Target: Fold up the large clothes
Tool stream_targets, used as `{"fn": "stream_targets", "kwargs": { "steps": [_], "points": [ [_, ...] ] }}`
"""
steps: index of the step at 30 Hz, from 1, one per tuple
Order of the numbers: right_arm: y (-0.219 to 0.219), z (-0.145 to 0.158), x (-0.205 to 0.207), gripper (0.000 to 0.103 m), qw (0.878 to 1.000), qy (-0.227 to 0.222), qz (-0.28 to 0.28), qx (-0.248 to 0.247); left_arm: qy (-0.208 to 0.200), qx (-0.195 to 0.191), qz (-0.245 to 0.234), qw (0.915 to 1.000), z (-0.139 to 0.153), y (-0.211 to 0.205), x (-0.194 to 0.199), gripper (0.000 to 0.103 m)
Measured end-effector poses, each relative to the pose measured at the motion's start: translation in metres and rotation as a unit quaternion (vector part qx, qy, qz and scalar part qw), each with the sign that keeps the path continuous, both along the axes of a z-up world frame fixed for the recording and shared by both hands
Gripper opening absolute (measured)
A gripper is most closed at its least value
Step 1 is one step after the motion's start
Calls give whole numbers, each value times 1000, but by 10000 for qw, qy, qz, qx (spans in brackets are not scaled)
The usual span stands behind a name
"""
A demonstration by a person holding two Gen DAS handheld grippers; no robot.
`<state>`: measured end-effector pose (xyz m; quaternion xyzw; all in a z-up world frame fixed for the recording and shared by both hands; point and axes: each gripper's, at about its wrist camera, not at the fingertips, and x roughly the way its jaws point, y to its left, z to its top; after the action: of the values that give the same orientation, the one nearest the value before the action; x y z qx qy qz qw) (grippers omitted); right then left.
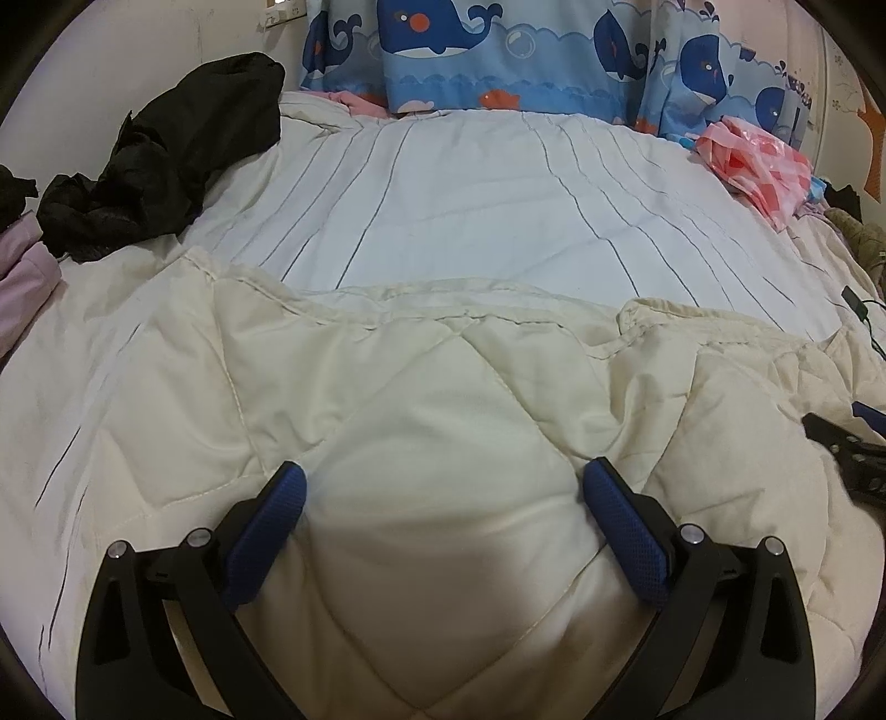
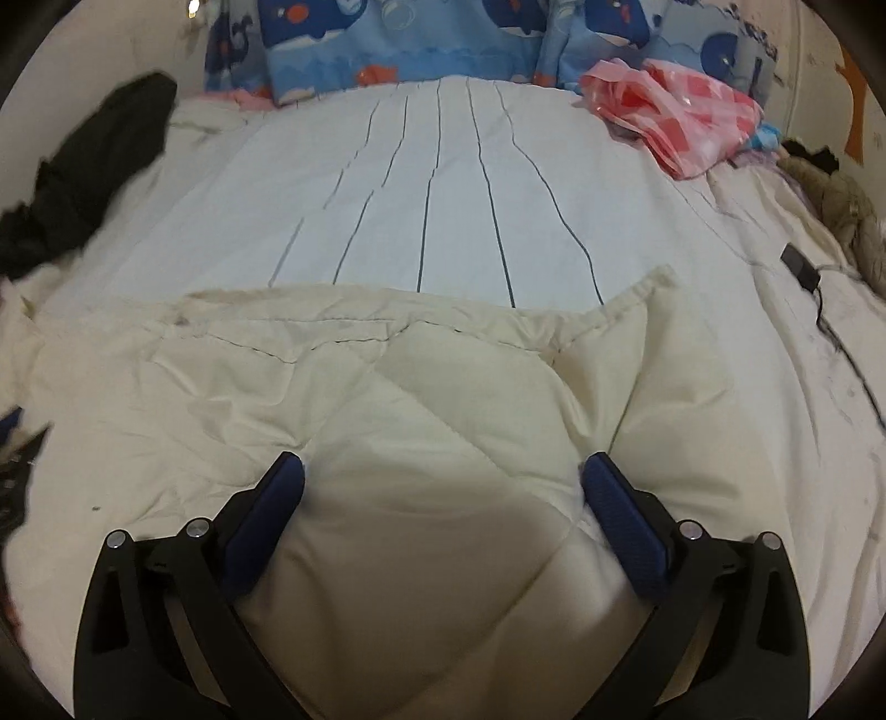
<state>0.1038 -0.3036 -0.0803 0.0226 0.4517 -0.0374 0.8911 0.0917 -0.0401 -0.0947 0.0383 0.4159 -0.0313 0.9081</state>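
Observation:
A large cream quilted comforter [image 1: 443, 399] lies spread on the bed, its near part folded over so the white side with thin dark stripes [image 1: 470, 205] shows beyond the folded edge. My left gripper [image 1: 443, 487] is open, its blue pads resting on the cream quilt with a bulge of fabric between the fingers. My right gripper [image 2: 443, 476] is also open over the same comforter [image 2: 387, 376], near a folded corner [image 2: 648, 288]. The right gripper's black frame shows at the right edge of the left wrist view [image 1: 847, 454].
A black garment [image 1: 166, 149] lies crumpled at the far left. Blue whale-print bedding [image 1: 498, 50] stands at the head. A pink checked cloth [image 1: 758, 160] lies at the far right. A black cable and adapter [image 2: 803, 266] lie on the right side.

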Motion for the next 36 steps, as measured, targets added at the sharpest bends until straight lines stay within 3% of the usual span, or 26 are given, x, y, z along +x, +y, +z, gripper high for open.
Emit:
{"fn": "stream_targets", "kwargs": {
  "steps": [6,10,12,14,16,17,18,21,36],
  "points": [
    [-4,-3,-5,97,9999,-71,5,116,-8,-6,1,10000,0,0,-1,96],
    [-13,12,1,97,9982,336,169,460,-16,-18,-2,10000,0,2,0,96],
    [-17,34,-16,97,9986,-90,71,520,-18,-39,0,10000,1,2,-1,96],
    [-17,47,-39,97,9983,-507,-24,280,-16,-47,1,10000,1,2,-1,96],
    [-18,26,-45,97,9993,-371,-56,61,-22,-42,-2,10000,1,2,-1,96],
    [-21,6,-45,97,9995,-257,-78,175,-35,-50,-5,10000,2,2,-1,96],
    [-22,4,-48,97,9990,-390,-120,200,-41,-41,-2,10000,2,2,-3,96],
    [-14,2,-43,97,9991,-393,-135,-50,-30,-33,10,10000,2,1,-2,96],
    [-23,1,-43,97,9983,-520,-107,249,-107,-74,27,9999,4,1,-8,96]
  ]
}}
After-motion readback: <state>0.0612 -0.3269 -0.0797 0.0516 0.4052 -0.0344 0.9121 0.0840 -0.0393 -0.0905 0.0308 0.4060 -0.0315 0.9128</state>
